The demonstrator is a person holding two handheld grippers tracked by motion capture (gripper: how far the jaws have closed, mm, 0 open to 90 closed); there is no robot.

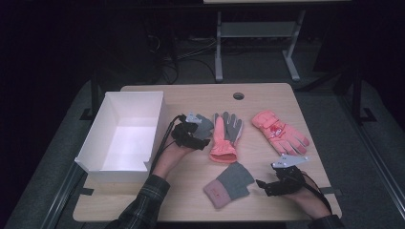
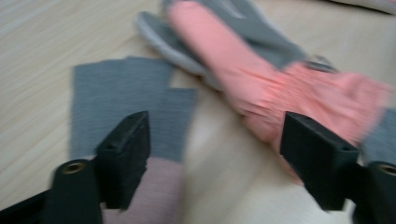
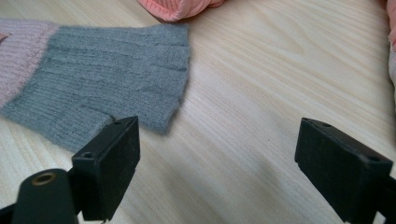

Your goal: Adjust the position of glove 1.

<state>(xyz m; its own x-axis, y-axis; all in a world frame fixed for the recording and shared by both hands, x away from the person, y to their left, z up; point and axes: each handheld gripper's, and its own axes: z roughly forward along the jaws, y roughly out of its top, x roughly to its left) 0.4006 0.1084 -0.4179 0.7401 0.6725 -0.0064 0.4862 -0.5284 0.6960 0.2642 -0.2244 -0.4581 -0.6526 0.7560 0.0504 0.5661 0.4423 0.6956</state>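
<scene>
The right gripper (image 1: 267, 185) is spread wide with nothing in it. The grey glove (image 1: 229, 183) lies just beside it at 9 o'clock, fingers pointing to 1 o'clock. The left gripper (image 2: 215, 154) is spread wide too.

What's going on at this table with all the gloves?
A person holds a claw in each hand over a wooden table. The left claw, open, is by a grey knit glove and a pink-and-grey glove. The right claw, open, sits beside another grey knit glove. A white box is empty.
</scene>
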